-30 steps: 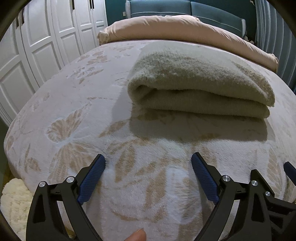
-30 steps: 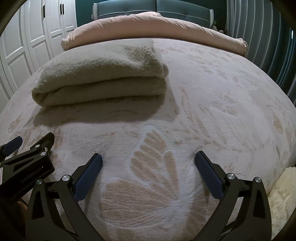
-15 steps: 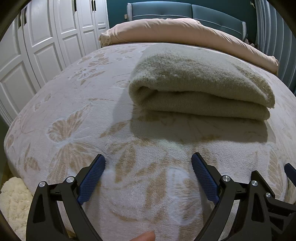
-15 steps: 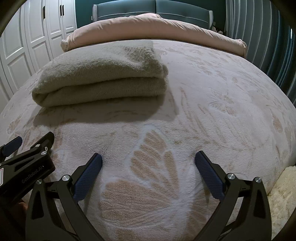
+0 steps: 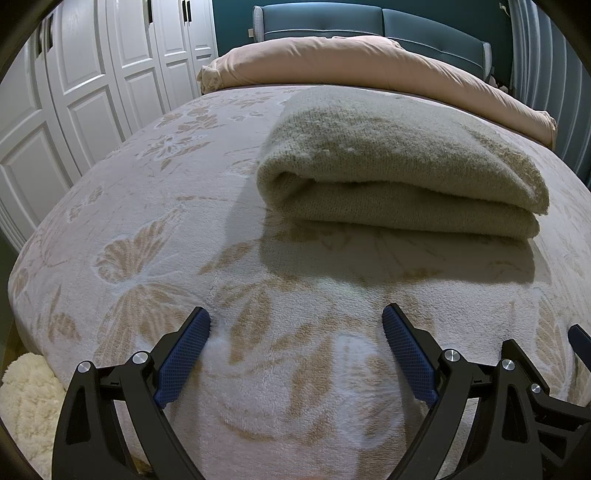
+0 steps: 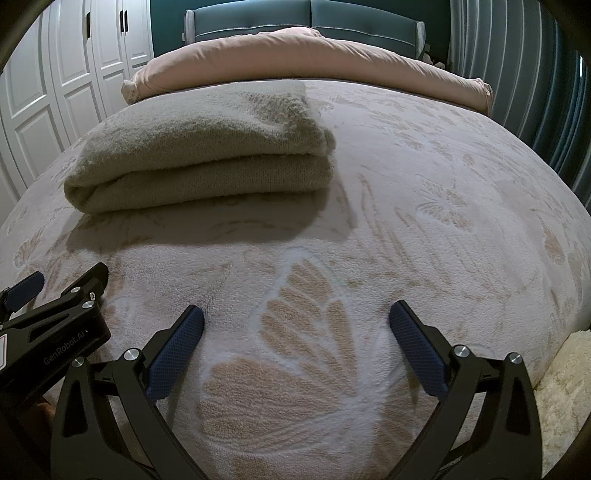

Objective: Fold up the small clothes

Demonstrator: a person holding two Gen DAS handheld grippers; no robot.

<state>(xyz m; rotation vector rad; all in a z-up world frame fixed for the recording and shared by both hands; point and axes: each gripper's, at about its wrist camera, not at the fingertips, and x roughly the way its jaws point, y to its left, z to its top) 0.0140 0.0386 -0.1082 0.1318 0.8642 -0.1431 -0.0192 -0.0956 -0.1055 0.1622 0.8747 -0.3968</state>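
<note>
A folded beige knitted garment [image 5: 399, 170] lies on the bed, its rounded fold facing me; it also shows in the right wrist view [image 6: 207, 147]. My left gripper [image 5: 295, 332] is open and empty, low over the bedspread, well short of the garment's near edge. My right gripper [image 6: 295, 325] is open and empty, to the right of the garment and nearer me. The left gripper's body [image 6: 55, 325] shows at the lower left of the right wrist view.
The bed has a pale bedspread with tan butterfly and flower patterns [image 5: 147, 258]. A pink duvet roll [image 5: 369, 70] lies at the far end before a blue headboard [image 6: 306, 14]. White wardrobe doors [image 5: 85, 92] stand at left. A cream fluffy rug [image 5: 26, 398] lies below the bed edge.
Both views have drawn back and risen slightly, so the garment sits a little lower and farther. A fingertip at the bottom of the left view is gone. Both grippers stay open.
</note>
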